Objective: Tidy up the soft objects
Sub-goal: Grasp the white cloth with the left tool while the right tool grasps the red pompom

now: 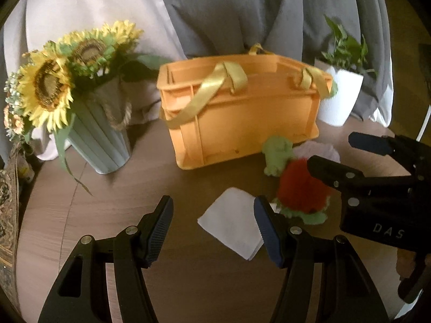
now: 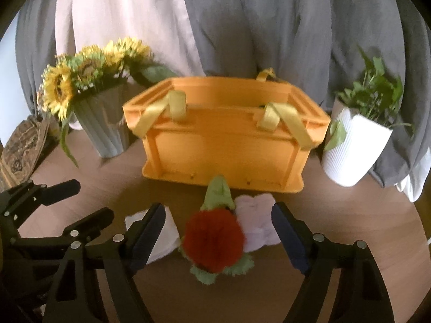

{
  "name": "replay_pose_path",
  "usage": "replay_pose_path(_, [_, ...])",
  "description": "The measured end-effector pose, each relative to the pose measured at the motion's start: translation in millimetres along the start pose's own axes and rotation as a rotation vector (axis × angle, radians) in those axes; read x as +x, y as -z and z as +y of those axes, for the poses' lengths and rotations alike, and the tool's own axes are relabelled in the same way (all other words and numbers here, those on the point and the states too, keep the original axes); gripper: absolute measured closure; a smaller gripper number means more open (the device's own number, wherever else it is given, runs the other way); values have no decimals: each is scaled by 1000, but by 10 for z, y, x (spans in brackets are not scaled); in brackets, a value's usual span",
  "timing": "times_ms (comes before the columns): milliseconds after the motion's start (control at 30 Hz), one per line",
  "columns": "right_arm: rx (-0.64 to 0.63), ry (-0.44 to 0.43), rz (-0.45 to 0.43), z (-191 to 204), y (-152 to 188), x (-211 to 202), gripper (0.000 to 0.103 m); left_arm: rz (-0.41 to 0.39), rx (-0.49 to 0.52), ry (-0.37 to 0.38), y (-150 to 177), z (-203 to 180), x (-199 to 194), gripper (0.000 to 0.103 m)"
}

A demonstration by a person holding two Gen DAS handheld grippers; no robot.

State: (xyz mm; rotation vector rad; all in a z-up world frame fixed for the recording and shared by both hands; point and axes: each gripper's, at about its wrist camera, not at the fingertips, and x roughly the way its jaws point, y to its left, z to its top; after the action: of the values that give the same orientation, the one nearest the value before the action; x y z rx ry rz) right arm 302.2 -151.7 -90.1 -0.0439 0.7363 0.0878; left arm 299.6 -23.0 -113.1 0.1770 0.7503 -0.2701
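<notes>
Grey and pale curtains (image 2: 242, 21) hang behind a round wooden table (image 1: 113, 215). Orange crate (image 2: 223, 145) with yellow ribbon handles (image 2: 159, 113) sits mid-table, near the back. Left of it: ribbed grey vase (image 1: 99, 145) with sunflowers (image 1: 45, 86). Right of it: white ribbed pot (image 2: 353, 148) with a green plant (image 2: 377, 91).

Soft items are on the table in front of the crate, not inside it: green-and-red plush toy (image 2: 215, 237), head pointing at the crate wall; pale lilac plush (image 2: 258, 220) touching its right side; folded white cloth (image 1: 231, 223) just left of the plush toy.

Right gripper (image 2: 221, 239): fingers spread wide, plush toy and lilac plush lie between them, no contact visible. Left gripper (image 1: 212, 231): fingers apart, above the white cloth, holding nothing. Both grippers sit close together; each shows in the other's view.
</notes>
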Motion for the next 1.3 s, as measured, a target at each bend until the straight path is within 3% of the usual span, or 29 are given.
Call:
replay_pose_path(600, [-73, -34, 108, 92, 236, 469, 46, 127, 16, 70, 169, -50, 498, 42])
replay_pose_path(900, [-56, -42, 155, 63, 307, 644, 49, 180, 11, 94, 207, -83, 709, 44])
replay_pose_path(1100, [-43, -53, 188, 54, 341, 763, 49, 200, -8, 102, 212, -87, 778, 48])
replay_pose_path(1300, [-29, -61, 203, 22, 367, 822, 59, 194, -17, 114, 199, -94, 776, 65])
